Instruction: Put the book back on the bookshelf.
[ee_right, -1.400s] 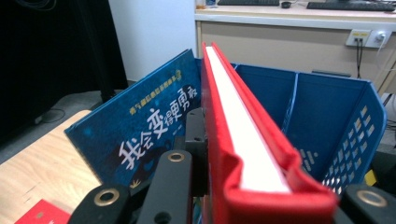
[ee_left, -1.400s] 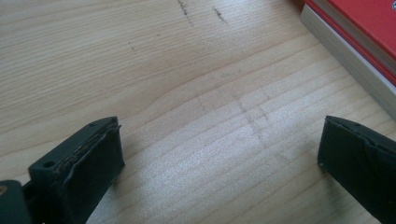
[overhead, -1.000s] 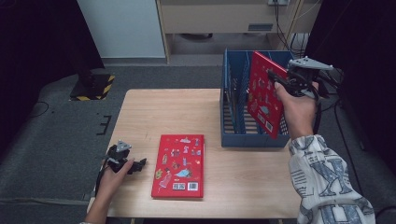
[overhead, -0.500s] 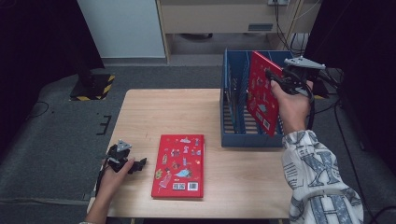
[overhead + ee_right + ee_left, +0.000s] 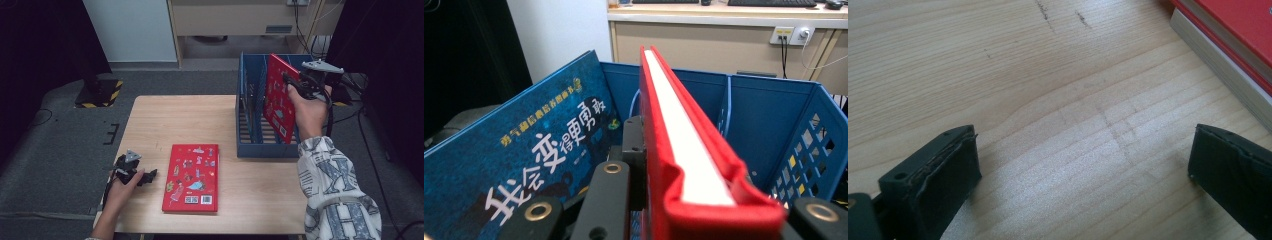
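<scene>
Filing looks about half done: right gripper (image 5: 289, 82) has its fingers clamped on the top edge of an upright red book (image 5: 276, 100), lowering it into the blue rack (image 5: 243, 120) far right, beside a blue book (image 5: 524, 150) already slotted. Second red book (image 5: 192, 177), hardcover with cartoon figures, lies flat near centre of the surface (image 5: 180, 120); left gripper (image 5: 145, 176) rests beside it, fingers spread, empty.

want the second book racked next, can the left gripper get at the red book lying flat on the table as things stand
Probably yes. The left gripper rests on the table with its jaws open, just left of the flat red book, and only bare wood lies between them. The book lies flat, though, so gripping its edge may be awkward.
</scene>
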### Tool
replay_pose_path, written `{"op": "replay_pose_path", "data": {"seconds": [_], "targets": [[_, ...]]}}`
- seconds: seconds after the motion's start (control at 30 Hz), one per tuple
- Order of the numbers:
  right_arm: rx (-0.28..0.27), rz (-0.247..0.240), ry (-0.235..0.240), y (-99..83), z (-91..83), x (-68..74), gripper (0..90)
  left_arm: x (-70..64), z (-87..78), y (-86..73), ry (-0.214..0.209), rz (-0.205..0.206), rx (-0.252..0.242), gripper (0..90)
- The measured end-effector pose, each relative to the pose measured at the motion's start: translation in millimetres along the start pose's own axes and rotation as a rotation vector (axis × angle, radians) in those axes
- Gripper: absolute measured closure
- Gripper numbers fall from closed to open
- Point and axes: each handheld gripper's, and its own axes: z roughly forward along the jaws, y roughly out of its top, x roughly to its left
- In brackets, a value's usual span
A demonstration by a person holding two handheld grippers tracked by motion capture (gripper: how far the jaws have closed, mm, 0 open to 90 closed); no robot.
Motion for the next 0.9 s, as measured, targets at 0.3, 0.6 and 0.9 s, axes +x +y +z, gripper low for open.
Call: {"op": "replay_pose_path", "data": {"seconds": [0.3,0.6,0.9], "targets": [[0.000,0.000,-0.010,-3.5,12.9,1.7,79.1,0.0,0.1,0.1,0.000,0.000,0.000,0.0],[-0.011,0.011,-0.023,-8.0,22.1,1.0,79.1,-0.1,0.4,0.4,0.000,0.000,0.000,0.0],[-0.026,0.024,-0.038,-9.3,22.4,-4.0,79.2,-0.7,1.3,1.3,0.005,-0.005,-0.001,0.0]]}}
